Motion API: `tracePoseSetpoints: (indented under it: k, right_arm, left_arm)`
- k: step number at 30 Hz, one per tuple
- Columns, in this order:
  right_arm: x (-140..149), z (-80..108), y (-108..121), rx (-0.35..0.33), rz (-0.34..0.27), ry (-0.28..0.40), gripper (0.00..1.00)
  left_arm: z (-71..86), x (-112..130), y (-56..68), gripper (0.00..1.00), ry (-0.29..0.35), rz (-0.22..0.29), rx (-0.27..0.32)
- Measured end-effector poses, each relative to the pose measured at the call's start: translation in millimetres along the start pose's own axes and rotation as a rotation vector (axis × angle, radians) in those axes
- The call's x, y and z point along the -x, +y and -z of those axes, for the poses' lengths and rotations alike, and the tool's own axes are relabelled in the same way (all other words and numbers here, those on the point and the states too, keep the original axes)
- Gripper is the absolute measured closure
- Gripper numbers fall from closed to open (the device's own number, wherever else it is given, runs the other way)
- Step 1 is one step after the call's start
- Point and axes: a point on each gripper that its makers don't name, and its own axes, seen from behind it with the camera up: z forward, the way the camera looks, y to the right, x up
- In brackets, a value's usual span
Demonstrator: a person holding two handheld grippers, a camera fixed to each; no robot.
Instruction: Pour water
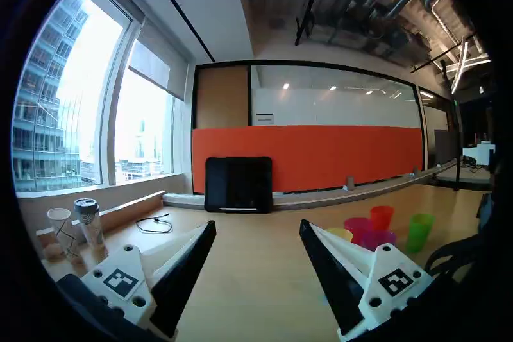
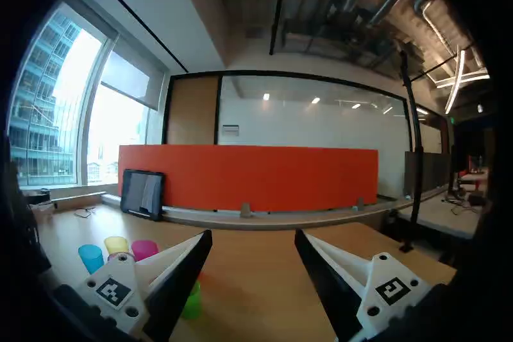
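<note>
Bright plastic cups [image 1: 378, 236] cluster on the table [image 1: 256, 290] between our left gripper [image 1: 256, 223] and right gripper [image 2: 253, 233], fingers [image 1: 186, 265] apart on both.

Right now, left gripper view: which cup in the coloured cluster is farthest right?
The green cup, upright, just right of the orange cup; the pink cup and yellow cup sit further left.

My left fingers [image 1: 190, 258] are white with black inner faces and black-and-white square markers; my right fingers [image 2: 183, 271] look the same. The smooth wooden counter [image 1: 256, 265] is pale tan. The round plastic cups are orange [image 1: 381, 217], green [image 1: 420, 231], magenta [image 1: 356, 225] and sky-blue [image 2: 91, 257]. The long wall panel [image 1: 308, 156] is bright orange.
</note>
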Motion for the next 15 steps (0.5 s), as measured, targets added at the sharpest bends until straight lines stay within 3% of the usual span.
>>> tracePoseSetpoints:
  k: [15]
  right_arm:
    - [11.3, -2.4, 0.3, 0.01, 0.016, -0.026, 0.0]
  left_arm:
    - [-8.6, 24.8, 13.1, 0.03, -0.019, 0.006, 0.011]
